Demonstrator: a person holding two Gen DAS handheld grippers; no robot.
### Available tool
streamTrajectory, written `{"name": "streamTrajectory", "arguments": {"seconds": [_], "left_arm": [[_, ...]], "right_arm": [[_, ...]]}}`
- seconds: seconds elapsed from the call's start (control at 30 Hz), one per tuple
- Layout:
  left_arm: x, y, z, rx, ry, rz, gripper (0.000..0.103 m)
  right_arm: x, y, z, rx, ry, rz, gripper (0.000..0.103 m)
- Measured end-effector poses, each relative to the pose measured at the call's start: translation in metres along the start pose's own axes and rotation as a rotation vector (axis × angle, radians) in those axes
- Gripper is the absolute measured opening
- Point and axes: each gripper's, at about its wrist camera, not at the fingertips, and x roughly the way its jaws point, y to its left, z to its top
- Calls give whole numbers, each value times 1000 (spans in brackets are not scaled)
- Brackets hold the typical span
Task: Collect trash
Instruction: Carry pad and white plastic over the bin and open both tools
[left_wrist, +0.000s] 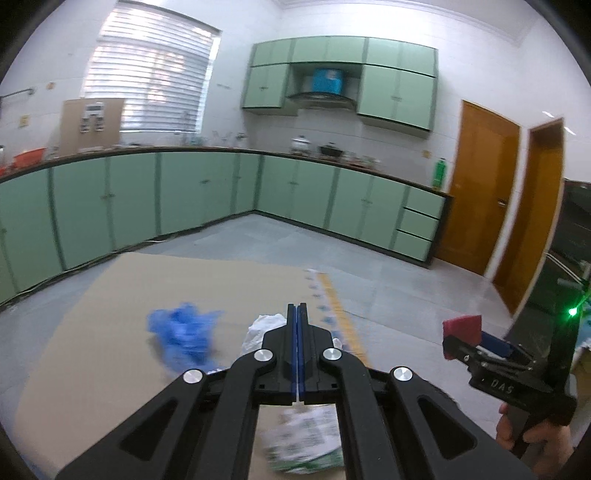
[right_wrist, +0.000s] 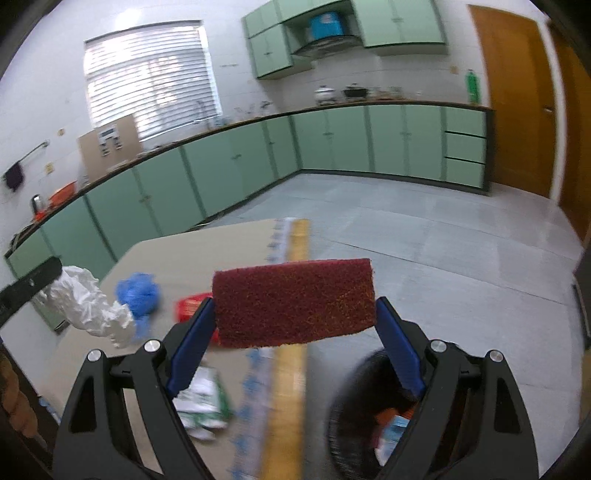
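My left gripper (left_wrist: 297, 308) is shut; crumpled white plastic bag (left_wrist: 260, 328) shows behind its fingertips. In the right wrist view that bag (right_wrist: 88, 306) hangs from the left gripper (right_wrist: 55, 271) at the left edge. My right gripper (right_wrist: 295, 308) is shut on a dark red scouring pad (right_wrist: 293, 295), pressed between its blue pads and held above the floor. The left wrist view shows the same right gripper (left_wrist: 463, 336) and pad (left_wrist: 461, 325) off to the right. Below the right gripper stands a round black bin (right_wrist: 351, 417) with scraps inside.
A cardboard sheet (left_wrist: 110, 314) lies on the tiled floor and carries a blue crumpled bag (left_wrist: 184, 328), a green-and-white packet (left_wrist: 306, 439) and a red packet (right_wrist: 190, 306). Green cabinets (left_wrist: 184, 195) line the far walls. Wooden doors (left_wrist: 480, 184) stand to the right.
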Motion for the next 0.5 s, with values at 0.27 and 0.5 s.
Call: {"name": "streamTrajectory", "arguments": {"seconds": [0.27,0.5], "left_arm": [[41,-84,-12,60,63,-168,0],[76,-141,-41,108,137,-253,0]], "right_arm": [[-17,-82,-27,80,8,-141,83],[-12,-136,-55,125,44,-243,83]]}}
